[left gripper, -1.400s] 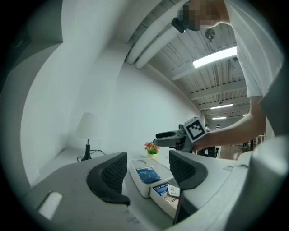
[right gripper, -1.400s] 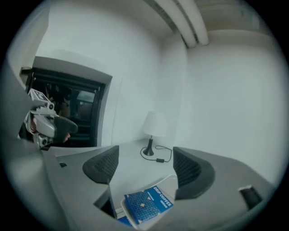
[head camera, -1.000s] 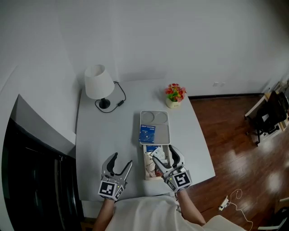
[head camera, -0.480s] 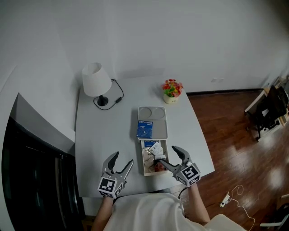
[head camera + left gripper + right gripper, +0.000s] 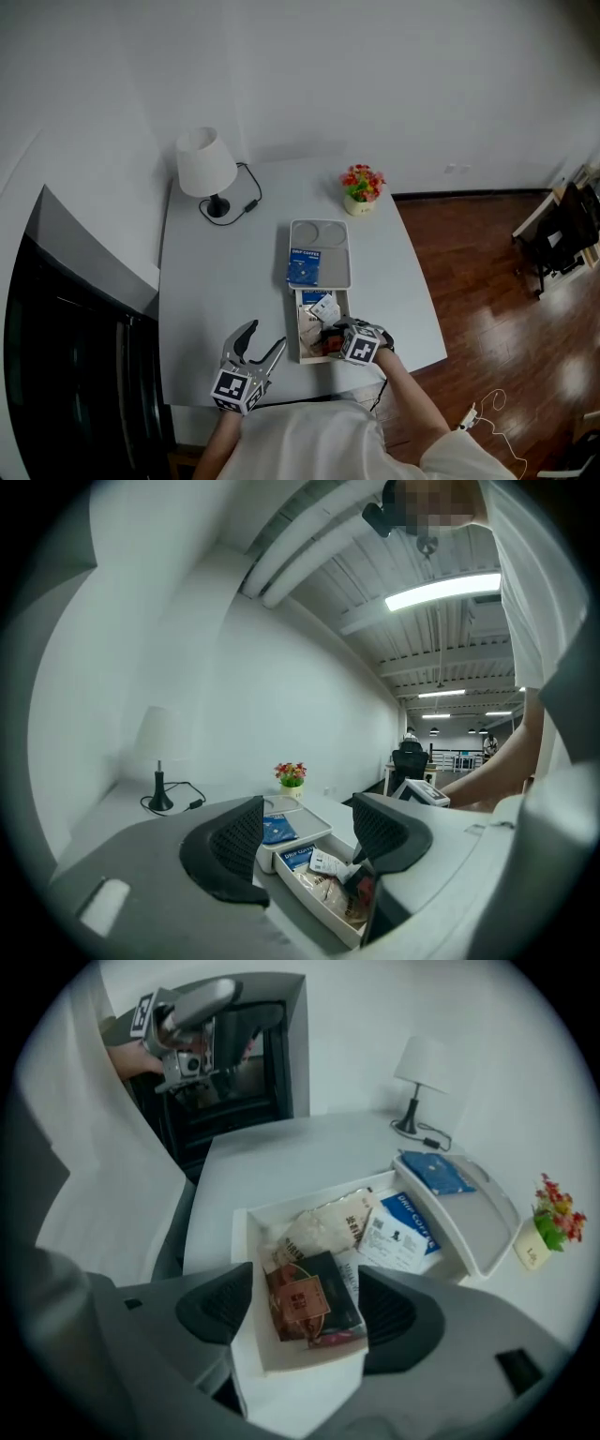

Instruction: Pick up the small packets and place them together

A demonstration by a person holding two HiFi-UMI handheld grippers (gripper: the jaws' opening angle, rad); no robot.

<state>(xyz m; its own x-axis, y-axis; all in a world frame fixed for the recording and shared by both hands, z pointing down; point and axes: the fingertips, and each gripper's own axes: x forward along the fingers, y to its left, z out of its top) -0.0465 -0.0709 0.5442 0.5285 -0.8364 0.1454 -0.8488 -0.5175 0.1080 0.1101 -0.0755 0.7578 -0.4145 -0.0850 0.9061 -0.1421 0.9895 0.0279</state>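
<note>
A dark red packet (image 5: pixel 302 1296), lying in the white box (image 5: pixel 242 1241) on the table, is straddled but not clamped by the right gripper (image 5: pixel 307 1311), while the left gripper (image 5: pixel 263 339) is held open and empty nearby.

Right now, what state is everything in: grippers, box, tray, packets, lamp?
Left gripper: open, empty, above the table.
Right gripper: open, low over the box, dark packet between its jaws, not pinched.
Box: open-topped, several packets inside.
Dark packet: lying on top of the others.
Tray: flat, one packet on it.
Blue packet: flat on the tray.
Lamp: upright, looks unlit.
</note>
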